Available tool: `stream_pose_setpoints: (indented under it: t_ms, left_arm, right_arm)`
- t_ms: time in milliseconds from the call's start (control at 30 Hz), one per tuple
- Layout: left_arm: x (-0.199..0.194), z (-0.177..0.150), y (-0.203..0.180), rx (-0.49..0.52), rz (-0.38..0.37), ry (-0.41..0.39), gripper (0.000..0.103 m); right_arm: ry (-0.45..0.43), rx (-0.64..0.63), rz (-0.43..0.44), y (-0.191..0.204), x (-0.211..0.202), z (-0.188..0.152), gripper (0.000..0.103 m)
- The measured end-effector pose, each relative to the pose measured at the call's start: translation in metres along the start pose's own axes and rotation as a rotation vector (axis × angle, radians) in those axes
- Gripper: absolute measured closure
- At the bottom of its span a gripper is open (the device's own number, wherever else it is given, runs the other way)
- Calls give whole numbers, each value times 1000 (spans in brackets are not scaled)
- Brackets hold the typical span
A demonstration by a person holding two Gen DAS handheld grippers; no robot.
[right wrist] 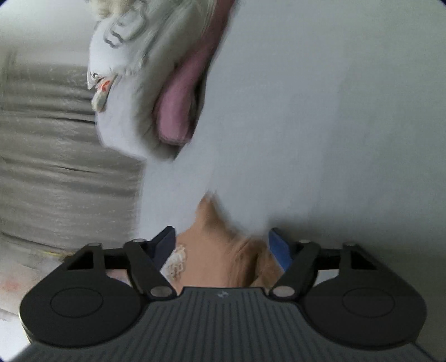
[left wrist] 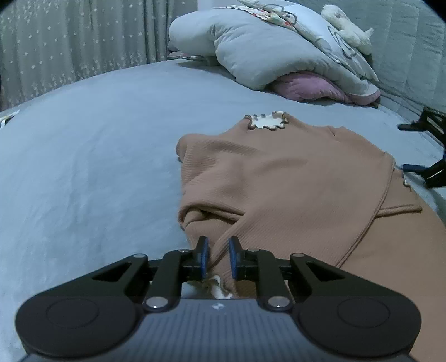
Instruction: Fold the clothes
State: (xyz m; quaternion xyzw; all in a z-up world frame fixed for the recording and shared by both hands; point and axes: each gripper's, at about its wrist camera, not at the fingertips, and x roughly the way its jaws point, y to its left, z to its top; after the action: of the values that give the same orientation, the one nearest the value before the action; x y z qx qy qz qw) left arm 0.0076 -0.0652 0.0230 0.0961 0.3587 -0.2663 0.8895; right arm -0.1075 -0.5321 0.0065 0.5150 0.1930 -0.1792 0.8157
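A tan ribbed garment (left wrist: 281, 178) with a cream frilled collar (left wrist: 266, 122) lies partly folded on the grey-blue bed sheet (left wrist: 92, 156). My left gripper (left wrist: 218, 257) is at the garment's near edge, its blue pads close on either side of a fold of the tan cloth by a cream frilled cuff (left wrist: 216, 289). My right gripper (right wrist: 223, 245) is open, its jaws wide apart over a bunched bit of the tan garment (right wrist: 220, 250); that view is blurred and tilted. The right gripper's fingers (left wrist: 426, 144) show at the right edge of the left wrist view.
A pile of pale bedding (left wrist: 267, 47) with a pink cushion (left wrist: 309, 86) under it and a cream plush toy (left wrist: 348, 26) on top lies at the bed's far side. A starred grey curtain (left wrist: 69, 47) hangs behind. The pile also shows in the right wrist view (right wrist: 145, 72).
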Motion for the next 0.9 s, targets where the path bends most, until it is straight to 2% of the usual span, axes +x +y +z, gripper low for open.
stream_pose_setpoints:
  t_ms: [33, 100, 133, 167, 233, 267, 300, 333, 367, 433, 533, 700, 733, 833, 900]
  left_arm:
    - [-1, 1, 0, -7, -3, -2, 82]
    - [-5, 3, -1, -20, -14, -13, 76]
    - [-6, 4, -2, -27, -22, -18, 74]
    - [-6, 4, -4, -30, -28, -20, 73]
    - [-8, 4, -7, -18, -20, -19, 70]
    - [-8, 4, -9, -10, -10, -19, 68]
    - [-9, 3, -9, -4, -1, -19, 59]
    - [-10, 2, -9, -2, 6, -20, 48]
    - [-10, 1, -8, -9, 8, -19, 46]
    - [-8, 0, -6, -26, 2, -8, 45]
    - [-4, -1, -3, -54, -2, 19, 45]
    - [-8, -1, -2, -41, 5, 16, 39]
    - [-9, -1, -2, -43, 4, 15, 38]
    - [-13, 0, -1, -62, -2, 9, 37]
    - [-14, 0, -3, -65, -1, 6, 35]
  right_arm:
    - [-35, -70, -5, 8, -5, 4, 24]
    - [-60, -189, 39, 24, -7, 7, 24]
    - [-58, -321, 71, 42, -2, 1, 24]
    - [-55, -382, 82, 49, 0, -4, 25]
    - [2, -597, 97, 71, 16, -29, 28]
    - [33, -670, 97, 78, 22, -37, 38]
    - [82, -750, 83, 83, 29, -48, 42]
    - [148, -843, 31, 85, 37, -61, 48]
    - [219, -936, -36, 85, 46, -74, 56]
    - [280, -955, -67, 80, 47, -77, 61]
    - [353, -884, -49, 66, 33, -66, 62]
    - [399, -837, -25, 58, 23, -58, 61]
    - [396, -838, -24, 60, 22, -59, 58]
    - [280, -851, -48, 66, 1, -58, 54]
    - [207, -793, -3, 71, -6, -48, 50]
